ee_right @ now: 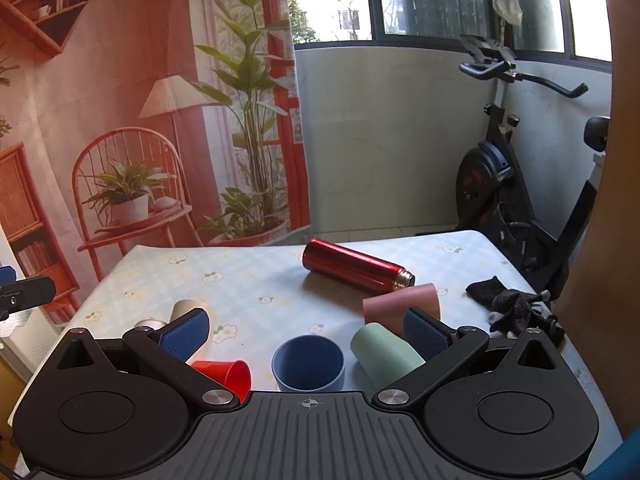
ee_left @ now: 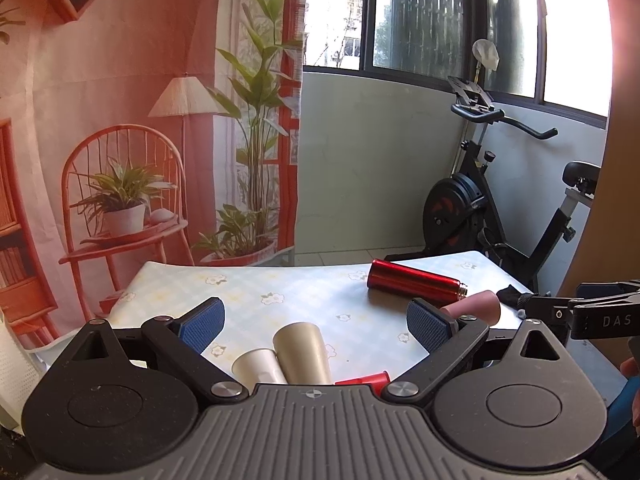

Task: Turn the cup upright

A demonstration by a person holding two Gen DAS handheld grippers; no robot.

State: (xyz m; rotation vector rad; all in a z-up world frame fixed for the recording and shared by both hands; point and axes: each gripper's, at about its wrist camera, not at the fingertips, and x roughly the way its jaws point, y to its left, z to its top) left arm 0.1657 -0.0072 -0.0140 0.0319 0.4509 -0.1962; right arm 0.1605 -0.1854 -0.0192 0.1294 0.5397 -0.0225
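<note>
Both claws, left gripper and right gripper, hang spread and empty over the near cups. The green cup lies tipped, near right; it may roll into the blue cup if nudged.

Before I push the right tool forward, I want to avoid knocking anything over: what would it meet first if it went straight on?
Most likely the upright blue cup, centred just ahead between the open fingers of the right tool. The lying mint-green cup sits close to the right finger; depth is unclear.
</note>
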